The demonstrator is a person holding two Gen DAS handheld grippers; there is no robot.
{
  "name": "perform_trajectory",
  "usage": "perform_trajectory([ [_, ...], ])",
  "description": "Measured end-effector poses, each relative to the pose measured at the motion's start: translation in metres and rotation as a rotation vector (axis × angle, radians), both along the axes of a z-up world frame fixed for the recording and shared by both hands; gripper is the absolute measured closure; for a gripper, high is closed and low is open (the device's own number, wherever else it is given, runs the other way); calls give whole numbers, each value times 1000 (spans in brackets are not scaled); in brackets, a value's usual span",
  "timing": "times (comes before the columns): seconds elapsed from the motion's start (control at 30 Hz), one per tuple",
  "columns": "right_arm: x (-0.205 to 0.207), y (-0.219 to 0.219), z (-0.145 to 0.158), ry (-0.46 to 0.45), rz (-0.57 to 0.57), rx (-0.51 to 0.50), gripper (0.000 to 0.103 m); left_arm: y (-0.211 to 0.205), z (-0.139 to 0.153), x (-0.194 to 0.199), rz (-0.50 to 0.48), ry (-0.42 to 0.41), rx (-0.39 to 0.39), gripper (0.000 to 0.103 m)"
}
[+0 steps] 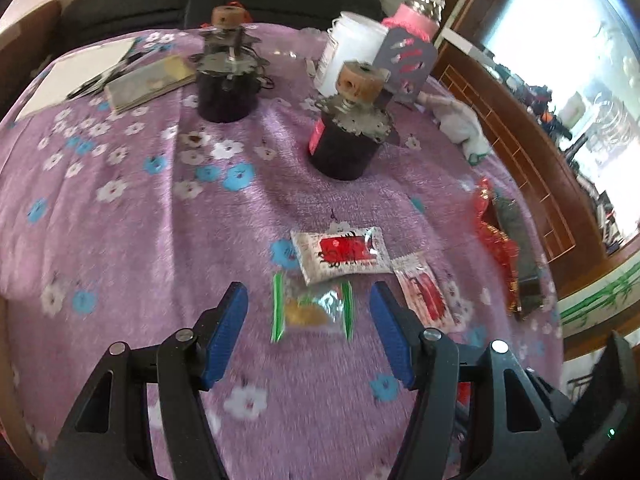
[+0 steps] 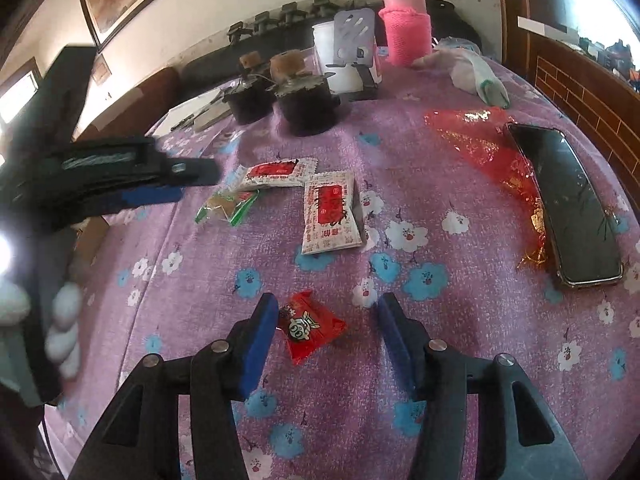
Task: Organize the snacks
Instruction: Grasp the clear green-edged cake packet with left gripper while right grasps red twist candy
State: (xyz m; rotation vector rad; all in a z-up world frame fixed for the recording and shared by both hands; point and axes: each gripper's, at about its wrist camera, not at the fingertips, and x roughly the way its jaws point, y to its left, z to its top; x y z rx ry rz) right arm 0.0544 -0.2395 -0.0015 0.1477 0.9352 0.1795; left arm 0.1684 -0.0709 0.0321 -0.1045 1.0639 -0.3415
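My left gripper (image 1: 308, 300) is open over the purple flowered cloth, its blue pads either side of a clear snack packet with green edges (image 1: 312, 310). Beyond it lie a white packet with a red label (image 1: 340, 256) and a second one (image 1: 424, 288). My right gripper (image 2: 328, 312) is open, with a small red candy packet (image 2: 308, 330) between its pads on the cloth. In the right wrist view the green-edged packet (image 2: 226, 206) and both white packets (image 2: 276, 174) (image 2: 330, 212) lie further off, with the left gripper (image 2: 152, 196) beside them.
Two black pots with wooden knobs (image 1: 226, 76) (image 1: 348, 128) stand at the back, with a white jar (image 1: 352, 52), a pink-sleeved bottle (image 2: 406, 24), books (image 1: 148, 84) and a white cloth (image 2: 476, 74). A red foil bag (image 2: 488, 152) and a phone (image 2: 568, 204) lie at the right.
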Motion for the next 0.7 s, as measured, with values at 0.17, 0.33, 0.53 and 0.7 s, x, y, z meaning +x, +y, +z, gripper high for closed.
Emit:
perform_trajectory([
  [0.17,0,2,-1,2,4,-20,49,-16,-14,2,-47,13,38,41],
  [0.33,0,5,-1,-3,9,-45,49,-25,-17,-4,-71,-15,118,57],
  [0.53,-2,2,0,-7,0,-50,74,-16,-10,-12,-49,-27,105,62],
  [0.7,-4,-4,4,-23,2,9,80,3,-1,-27,-46,-4,31,83],
])
